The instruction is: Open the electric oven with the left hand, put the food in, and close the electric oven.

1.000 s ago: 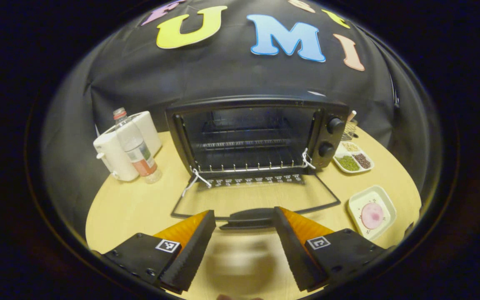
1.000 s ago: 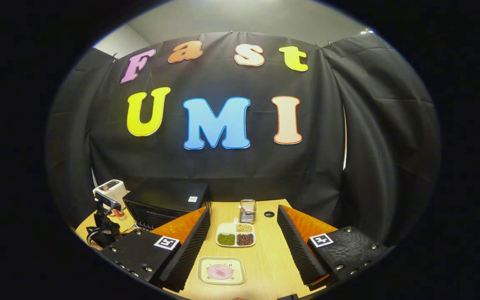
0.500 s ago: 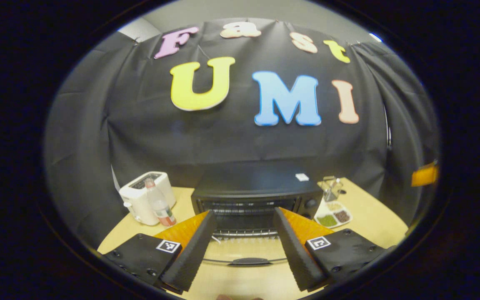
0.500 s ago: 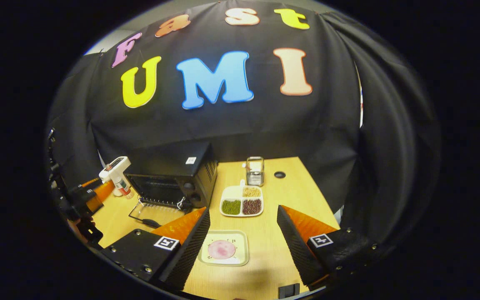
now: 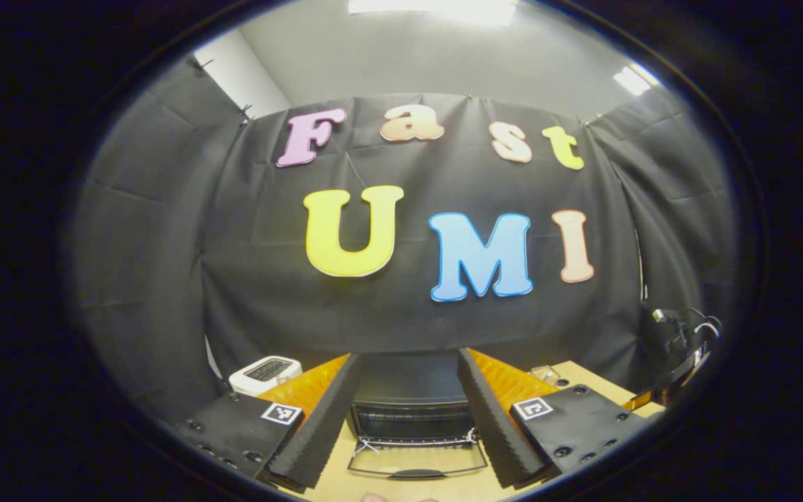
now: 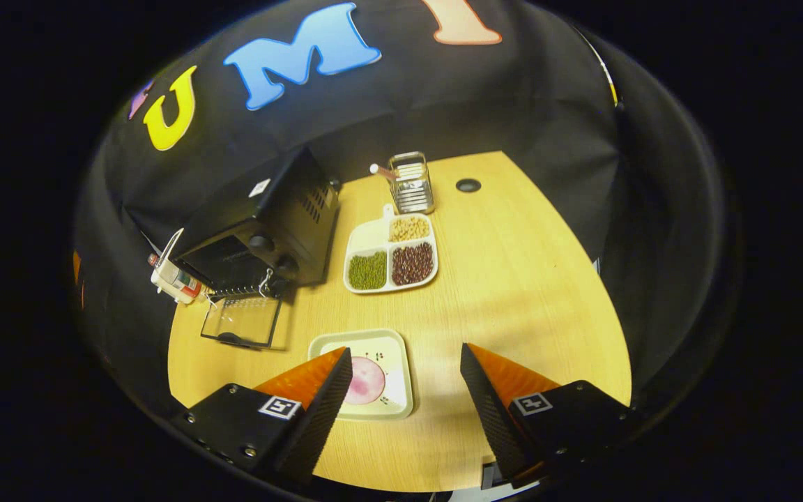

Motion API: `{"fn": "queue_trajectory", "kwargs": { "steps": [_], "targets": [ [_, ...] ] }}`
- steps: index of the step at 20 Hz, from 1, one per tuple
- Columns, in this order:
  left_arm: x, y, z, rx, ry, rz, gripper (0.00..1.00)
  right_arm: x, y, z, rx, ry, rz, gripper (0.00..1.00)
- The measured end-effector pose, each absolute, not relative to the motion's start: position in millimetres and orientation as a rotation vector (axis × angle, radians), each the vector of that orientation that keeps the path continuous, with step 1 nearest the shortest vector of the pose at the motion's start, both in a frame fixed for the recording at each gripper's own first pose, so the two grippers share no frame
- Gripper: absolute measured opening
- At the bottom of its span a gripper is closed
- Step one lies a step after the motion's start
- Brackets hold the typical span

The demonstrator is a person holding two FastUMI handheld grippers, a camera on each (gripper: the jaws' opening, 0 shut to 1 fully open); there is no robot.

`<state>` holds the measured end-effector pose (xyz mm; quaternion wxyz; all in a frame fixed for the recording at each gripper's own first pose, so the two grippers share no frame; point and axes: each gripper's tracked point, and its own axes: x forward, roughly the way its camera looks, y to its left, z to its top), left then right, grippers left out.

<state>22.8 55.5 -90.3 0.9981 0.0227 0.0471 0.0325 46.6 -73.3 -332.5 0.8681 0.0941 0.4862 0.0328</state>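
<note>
1. The right gripper [image 6: 407, 390] hangs over the wooden table [image 6: 527, 279], fingers spread wide and holding nothing; the left gripper [image 5: 407, 418] is likewise wide open and empty, set well back from the electric oven [image 5: 410, 404]

2. The food [image 6: 365, 380], a pink round slice, lies on a square plate [image 6: 396, 352] at 6 o'clock in the right gripper view, partly behind that gripper's left finger

3. The oven stands at 9 o'clock from the plate, its glass door [image 6: 242, 321] dropped flat on the table

4. Risk, as I judge it: the slice looks thin and flat, so the fingers may skid off it or shove the plate

5. Carried toward 9 o'clock, the slice could catch the lowered door or the bean tray [image 6: 391, 254] near the oven

6. A black cloth wall closes the booth beyond the table, with a toaster [image 5: 265, 369] beside the oven
</note>
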Motion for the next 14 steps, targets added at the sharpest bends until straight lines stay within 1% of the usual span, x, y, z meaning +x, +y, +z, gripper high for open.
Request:
{"fn": "queue_trajectory", "kwargs": {
  "steps": [2,9,10,11,13,14],
  "targets": [
    [18,63,-96,0.044,0.112,0.08,1.0,49,-74,-356,0.187,1.091,0.07,0.9],
    [5,101,-116,0.015,0.17,0.156,1.0,41,-68,-422,0.063,1.29,0.063,0.9],
    [4,107,-118,0.007,0.178,0.167,0.98,41,-65,-429,0.056,1.314,0.061,0.9],
    [3,112,-120,-0.001,0.184,0.176,0.96,42,-65,-434,0.042,1.332,0.053,0.81],
    [-1,122,-124,-0.018,0.196,0.194,0.92,44,-61,-441,0.032,1.356,0.049,0.81],
    [-2,125,-126,-0.024,0.201,0.199,0.91,44,-59,-445,0.02,1.368,0.05,0.83]
  ]
}}
